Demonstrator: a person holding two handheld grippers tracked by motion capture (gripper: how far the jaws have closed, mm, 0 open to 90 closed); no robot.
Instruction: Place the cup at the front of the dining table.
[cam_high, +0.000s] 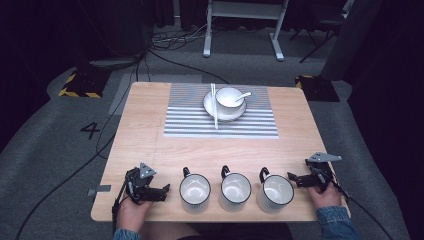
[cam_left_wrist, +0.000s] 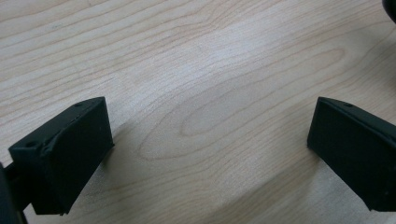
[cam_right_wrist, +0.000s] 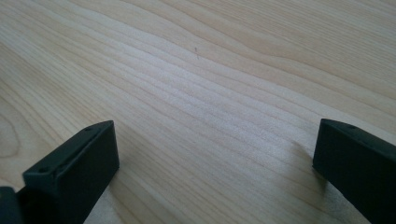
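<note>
High view: three mugs (cam_high: 235, 190) stood in a row at 6 o'clock on the table (cam_high: 140, 130) | left gripper (cam_high: 161, 192) at 7 o'clock, released, empty | right gripper (cam_high: 295, 178) at 5 o'clock, spread wide, empty, near rightmost mug.

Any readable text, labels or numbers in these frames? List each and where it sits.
"4": dark numeral on the grey carpet floor, left of the light wooden table.
Three white mugs with dark rims, the white bowl and the striped grey placemat: no lettering visible.
Both gripper views: bare wood grain, no text.
</note>
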